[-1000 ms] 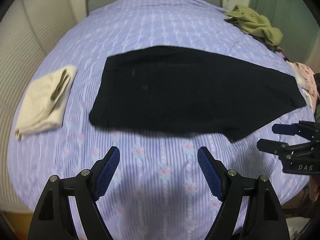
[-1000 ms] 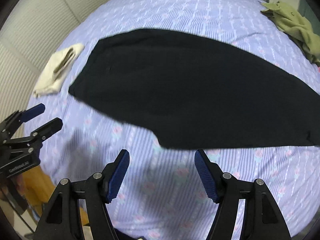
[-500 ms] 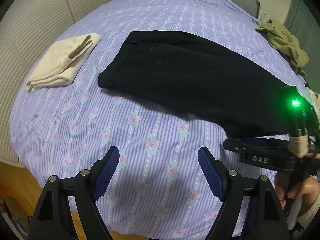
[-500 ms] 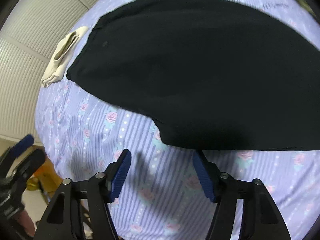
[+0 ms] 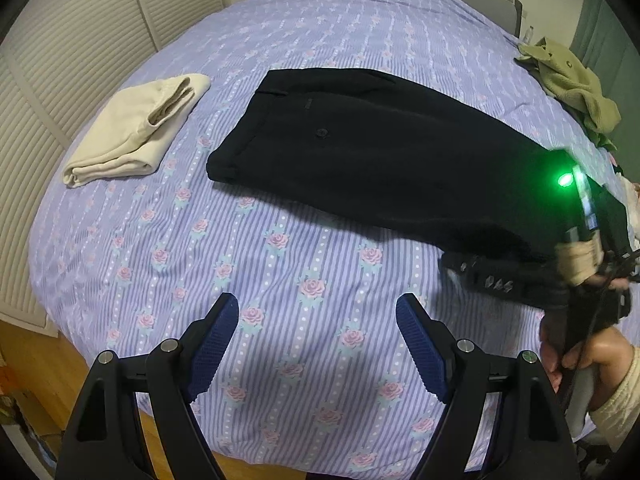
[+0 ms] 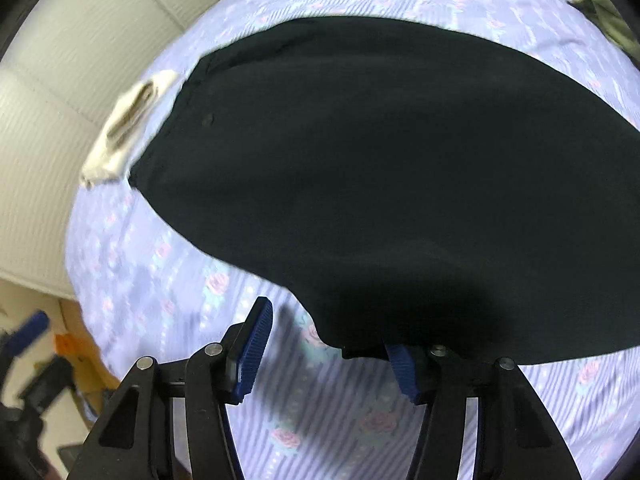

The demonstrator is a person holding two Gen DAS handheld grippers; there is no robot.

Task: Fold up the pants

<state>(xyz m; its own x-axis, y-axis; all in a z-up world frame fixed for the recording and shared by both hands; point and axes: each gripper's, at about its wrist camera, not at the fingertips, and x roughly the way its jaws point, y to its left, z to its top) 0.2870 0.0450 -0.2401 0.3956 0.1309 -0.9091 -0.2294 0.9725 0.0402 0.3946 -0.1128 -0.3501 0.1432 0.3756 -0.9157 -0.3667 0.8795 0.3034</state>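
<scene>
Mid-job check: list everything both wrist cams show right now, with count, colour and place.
black pants: one, black, flat across the bed's middle, hem end toward the right tool
bed cover: one, lilac striped with pink roses, under everything
folded cream garment: one, cream, left of the pants' waistband
olive garment: one, olive green, crumpled at the bed's far right edge
louvred doors: white, left of the bed
left tool: black, blue pads, open above bare cover
right tool: black, blue pads, open at the pants' hem edge
</scene>
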